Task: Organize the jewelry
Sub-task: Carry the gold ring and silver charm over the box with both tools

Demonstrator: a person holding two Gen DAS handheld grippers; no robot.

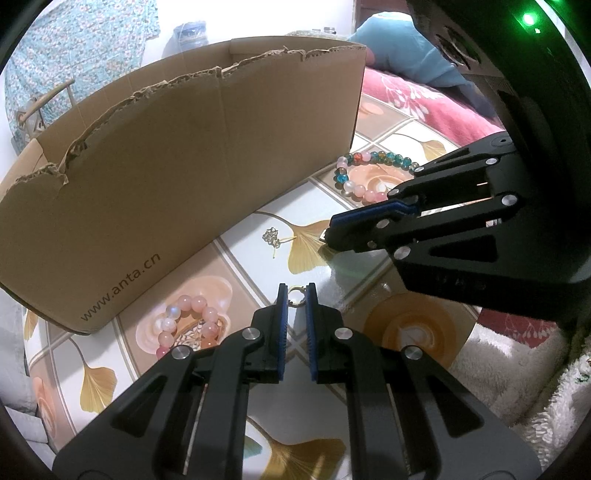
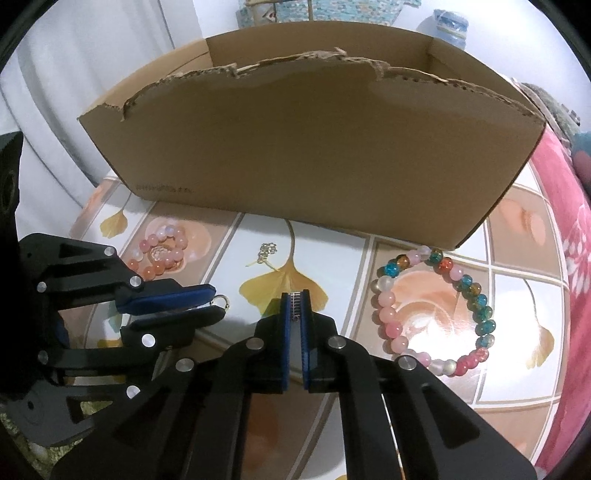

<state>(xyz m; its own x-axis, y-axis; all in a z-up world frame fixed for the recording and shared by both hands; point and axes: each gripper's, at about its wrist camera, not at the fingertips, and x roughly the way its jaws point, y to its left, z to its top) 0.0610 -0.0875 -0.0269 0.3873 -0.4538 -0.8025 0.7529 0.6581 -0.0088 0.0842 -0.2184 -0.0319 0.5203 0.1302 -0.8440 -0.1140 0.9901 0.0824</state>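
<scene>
On the table (image 1: 369,266), your left tongs (image 1: 295,291) pinched a gold ring (image 1: 295,296); right tongs (image 2: 295,300) clamped a small silver piece (image 2: 295,305), mostly hidden.

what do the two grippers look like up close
Both are alike. The left gripper and right gripper are matte black, built from angular link arms with triangular cut-outs, joined by round silver pins. Each finger carries a flat blue ribbed pad. Behind the right gripper sits a bulky black housing with a green light. No cables or sleeves show.
</scene>
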